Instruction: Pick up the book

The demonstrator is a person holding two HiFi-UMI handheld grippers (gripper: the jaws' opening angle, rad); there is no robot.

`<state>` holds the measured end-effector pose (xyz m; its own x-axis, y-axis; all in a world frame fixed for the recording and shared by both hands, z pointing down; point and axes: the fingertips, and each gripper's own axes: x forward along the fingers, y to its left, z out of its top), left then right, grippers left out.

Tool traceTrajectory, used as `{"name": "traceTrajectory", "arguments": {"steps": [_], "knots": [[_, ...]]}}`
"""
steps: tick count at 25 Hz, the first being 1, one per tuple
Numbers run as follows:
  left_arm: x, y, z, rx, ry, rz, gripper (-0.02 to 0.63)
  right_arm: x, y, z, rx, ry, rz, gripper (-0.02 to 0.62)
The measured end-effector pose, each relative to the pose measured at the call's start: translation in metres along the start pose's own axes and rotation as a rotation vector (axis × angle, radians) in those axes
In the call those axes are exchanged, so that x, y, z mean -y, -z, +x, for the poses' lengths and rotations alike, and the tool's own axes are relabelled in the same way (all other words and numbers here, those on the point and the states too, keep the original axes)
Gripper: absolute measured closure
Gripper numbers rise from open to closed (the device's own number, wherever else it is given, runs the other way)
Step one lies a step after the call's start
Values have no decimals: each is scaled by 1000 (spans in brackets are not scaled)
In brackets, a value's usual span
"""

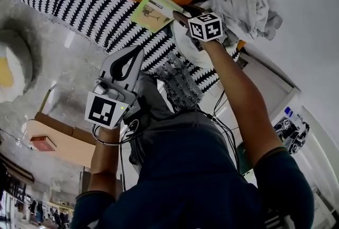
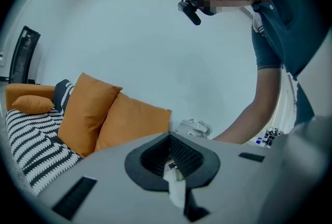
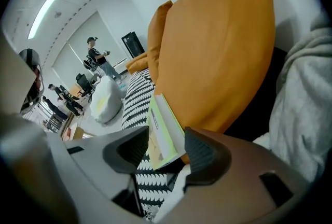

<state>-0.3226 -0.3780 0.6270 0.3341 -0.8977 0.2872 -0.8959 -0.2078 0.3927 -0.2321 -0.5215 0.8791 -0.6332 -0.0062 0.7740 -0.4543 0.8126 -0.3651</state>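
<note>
Beside the orange cushion point(image 3: 218, 52), the right gripper point(image 3: 167, 136) straddles the book point(image 3: 161, 123), jaws wide, a gap at its left edge. The left gripper point(image 2: 170, 138) is closed.

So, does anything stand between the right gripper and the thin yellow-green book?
Nothing visible does. The thin yellow-green book stands between the open jaws of the right gripper, beside the big orange fabric cushion. The pads do not press on it yet.

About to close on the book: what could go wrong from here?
The book stands tilted between the jaws of the open right gripper, so closing may catch only a corner and let it slip. It rests by the soft cushion; a push could tip it or shove it away.
</note>
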Motion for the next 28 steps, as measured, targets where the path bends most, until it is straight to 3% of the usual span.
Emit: {"name": "traceTrajectory", "arguments": {"steps": [7,15,22,28], "knots": [[-11,10,0,2,-14,-27,603,13,21,24,-101,-12,-26,353],[-31,18,-1,2,-30,-46,603,30,16,44,-163,-1,-97,353],[-34,25,0,-9,-41,-65,603,35,27,50,-283,-12,-336,353],[-33,22,3,14,-42,-64,603,30,33,44,-361,-75,-479,355]]}}
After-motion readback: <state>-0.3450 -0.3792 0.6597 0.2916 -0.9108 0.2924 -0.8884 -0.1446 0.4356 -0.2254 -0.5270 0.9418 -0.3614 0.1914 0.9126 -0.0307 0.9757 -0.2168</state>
